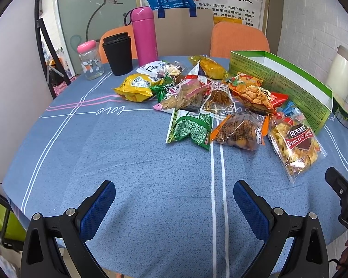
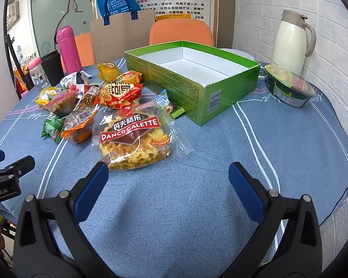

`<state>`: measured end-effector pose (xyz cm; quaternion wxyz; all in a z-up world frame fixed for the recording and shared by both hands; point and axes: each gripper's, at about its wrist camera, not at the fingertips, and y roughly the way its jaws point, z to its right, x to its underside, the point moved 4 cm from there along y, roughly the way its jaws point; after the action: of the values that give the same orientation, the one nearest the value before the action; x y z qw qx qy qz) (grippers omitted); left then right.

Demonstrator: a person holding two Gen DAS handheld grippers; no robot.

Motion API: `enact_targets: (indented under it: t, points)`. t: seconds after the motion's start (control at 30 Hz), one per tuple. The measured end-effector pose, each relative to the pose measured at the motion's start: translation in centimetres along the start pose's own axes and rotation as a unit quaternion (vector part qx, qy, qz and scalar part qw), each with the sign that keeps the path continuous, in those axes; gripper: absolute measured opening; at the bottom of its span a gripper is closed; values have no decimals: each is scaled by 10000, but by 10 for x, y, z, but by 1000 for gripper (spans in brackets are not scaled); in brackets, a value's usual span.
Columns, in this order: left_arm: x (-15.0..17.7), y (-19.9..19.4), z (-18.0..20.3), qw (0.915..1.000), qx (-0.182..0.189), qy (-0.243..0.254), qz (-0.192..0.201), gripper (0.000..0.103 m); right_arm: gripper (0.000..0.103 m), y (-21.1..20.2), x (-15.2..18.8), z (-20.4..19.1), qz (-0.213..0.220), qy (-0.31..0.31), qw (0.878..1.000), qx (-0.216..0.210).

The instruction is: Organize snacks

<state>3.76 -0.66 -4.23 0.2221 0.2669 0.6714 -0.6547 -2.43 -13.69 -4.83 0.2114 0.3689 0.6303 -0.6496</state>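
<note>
Both grippers spread wide, holding nothing, low over the near edge of the worktop (image 2: 197,162).

Right gripper (image 2: 169,170): waffle packet (image 2: 132,136) directly ahead and slightly to its left, the packet's near edge just beside the left fingertip. Packet flat on the cloth, long axis running roughly away from the gripper. Green box (image 2: 197,92) further ahead and a little right, open on top, empty inside, one corner turned toward the gripper.

Left gripper (image 1: 174,188): bare cloth straight ahead; pile of snacks (image 1: 197,97) well ahead and to its right, the same waffle packet (image 1: 294,143) far off to the right. Judged nearer arm for that packet: the right one. Likely next move: a short advance forward-left to close on the packet, then a carry ahead-right into the box.

Only in the right view: the box's white interior, plus a bowl of instant noodles (image 2: 290,88) and a cream jug (image 2: 292,37) beyond it. Clearer in the left view: the far side of the pile, a pink flask (image 1: 143,37), a black cup (image 1: 117,53).
</note>
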Motion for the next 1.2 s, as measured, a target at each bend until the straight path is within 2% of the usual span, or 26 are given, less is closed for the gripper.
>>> enact_targets:
  t: [0.4,0.53,0.67,0.87,1.0,1.1,1.2]
  points:
    - [-14,4,4,10000,76,23,-6,103,103,10,-14,3,84,43,9998,-172]
    - [-17,13,5,9997,205,-38,-156,103,103,18,-16,4,135,-39,9996,-263]
    - [-18,21,7,9990,344,-95,-285,103,103,32,-17,4,-5,-135,9989,-445]
    - [-29,26,19,9951,898,87,-403,102,103,51,-23,5,-283,5,9935,-1100]
    - [-45,17,27,9907,1323,83,-310,98,103,66,-29,13,-393,239,9901,-1324]
    - [-48,9,40,9838,1765,143,-268,96,103,70,-26,14,-488,251,9880,-1443]
    - [-41,9,60,9765,2070,407,-444,83,103,65,-21,13,-515,148,9861,-1571]
